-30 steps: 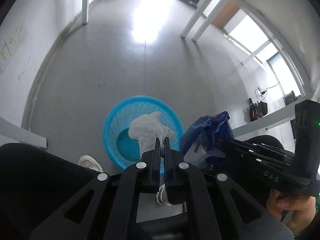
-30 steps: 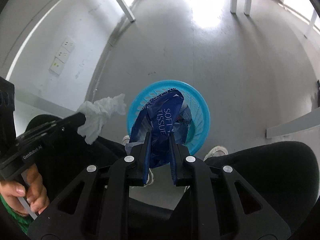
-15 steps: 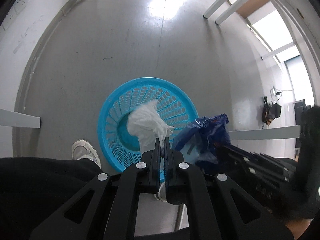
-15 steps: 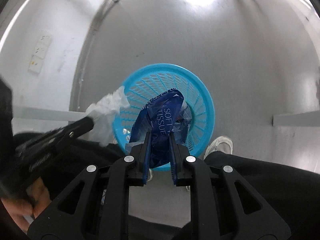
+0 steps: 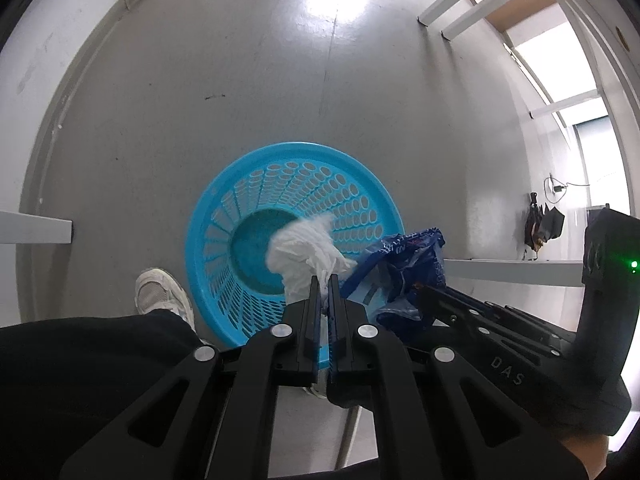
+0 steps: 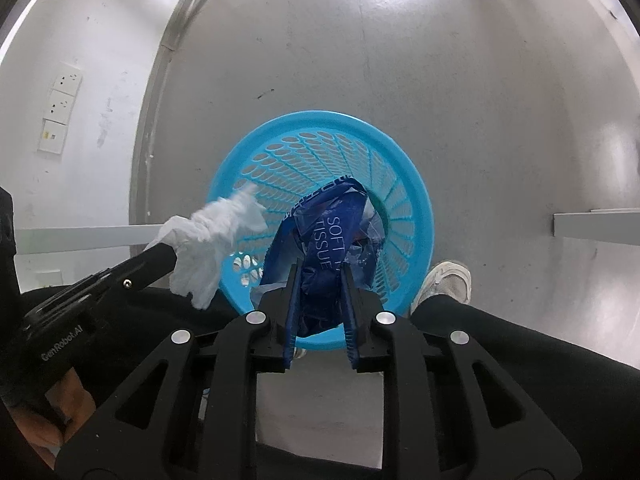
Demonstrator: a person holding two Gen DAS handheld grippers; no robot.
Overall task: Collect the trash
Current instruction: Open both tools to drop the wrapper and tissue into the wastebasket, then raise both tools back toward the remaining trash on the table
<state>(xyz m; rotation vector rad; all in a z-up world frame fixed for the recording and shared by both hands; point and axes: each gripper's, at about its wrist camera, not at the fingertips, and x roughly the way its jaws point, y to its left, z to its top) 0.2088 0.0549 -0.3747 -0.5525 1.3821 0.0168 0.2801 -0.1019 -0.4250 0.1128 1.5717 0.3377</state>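
Both loads hang over the basket (image 6: 416, 208): left tool (image 5: 324, 280) clenched on tissue (image 5: 304, 248), right tool (image 6: 319, 276) on wrapper (image 6: 328, 240); release only while inside the rim.

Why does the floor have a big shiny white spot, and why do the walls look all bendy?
Left wrist view: light glares off the glossy grey floor beyond the round blue plastic basket, and the fisheye lens bows the white table legs. Right wrist view: the same glare sits at the top, the wall edge curves, and the crumpled white tissue looks slightly blurred.
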